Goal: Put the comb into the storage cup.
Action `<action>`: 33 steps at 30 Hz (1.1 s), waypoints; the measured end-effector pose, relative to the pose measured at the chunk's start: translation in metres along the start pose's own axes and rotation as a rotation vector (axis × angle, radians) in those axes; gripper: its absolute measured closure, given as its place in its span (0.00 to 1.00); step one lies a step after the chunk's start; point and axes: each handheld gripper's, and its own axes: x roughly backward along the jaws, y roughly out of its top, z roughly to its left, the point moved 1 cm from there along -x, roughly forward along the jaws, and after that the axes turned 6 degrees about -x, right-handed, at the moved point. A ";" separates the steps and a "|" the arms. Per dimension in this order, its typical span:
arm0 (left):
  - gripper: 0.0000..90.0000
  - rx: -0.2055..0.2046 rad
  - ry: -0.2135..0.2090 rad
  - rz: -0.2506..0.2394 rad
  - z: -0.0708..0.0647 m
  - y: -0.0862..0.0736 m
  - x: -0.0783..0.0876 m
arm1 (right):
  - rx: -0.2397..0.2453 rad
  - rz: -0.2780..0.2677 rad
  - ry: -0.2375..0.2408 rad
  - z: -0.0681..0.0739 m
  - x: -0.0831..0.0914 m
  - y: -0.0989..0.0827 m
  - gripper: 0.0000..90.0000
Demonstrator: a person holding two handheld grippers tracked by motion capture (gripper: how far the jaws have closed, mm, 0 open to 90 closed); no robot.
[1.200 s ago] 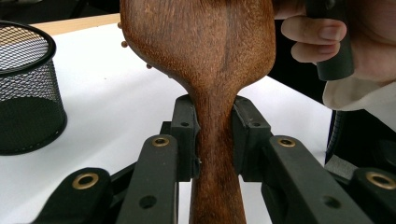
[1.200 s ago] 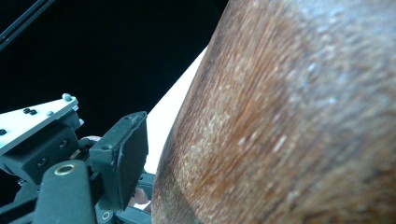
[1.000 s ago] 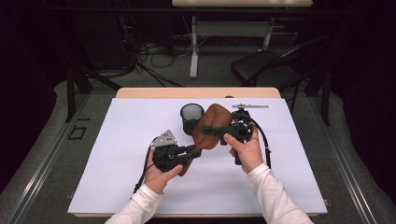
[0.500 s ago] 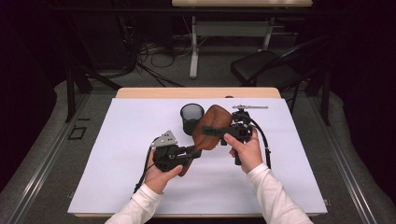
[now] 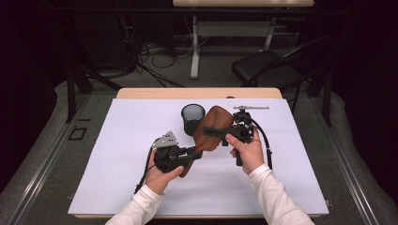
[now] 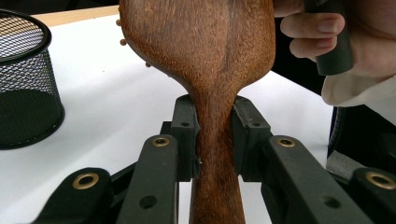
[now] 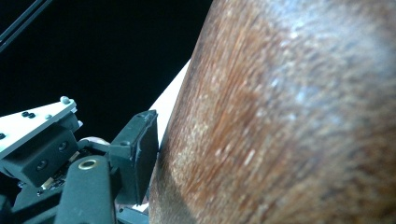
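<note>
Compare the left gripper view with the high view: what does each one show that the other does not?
The left gripper view alone shows the grip close up: the left gripper shut on the wooden brush at its narrow neck, and small bristle tips at the head's left edge. The high view alone shows the whole layout: both forearms in white sleeves, the right gripper across the brush's head, the chair and the cables on the floor beyond. Both show the brush, the mesh cup, the white table and the right hand.
</note>
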 end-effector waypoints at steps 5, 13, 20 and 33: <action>0.81 -0.005 -0.001 0.003 0.000 0.000 0.000 | -0.008 0.004 0.007 -0.001 0.000 -0.001 0.37; 0.81 -0.008 -0.008 0.007 0.000 -0.001 -0.001 | -0.108 -0.026 0.069 -0.010 0.002 -0.004 0.44; 0.81 -0.007 -0.007 0.009 0.000 -0.002 -0.002 | -0.130 -0.027 0.089 -0.012 0.003 -0.004 0.46; 0.81 -0.005 -0.007 0.015 0.003 -0.003 -0.003 | -0.149 -0.032 0.084 -0.012 0.001 -0.004 0.48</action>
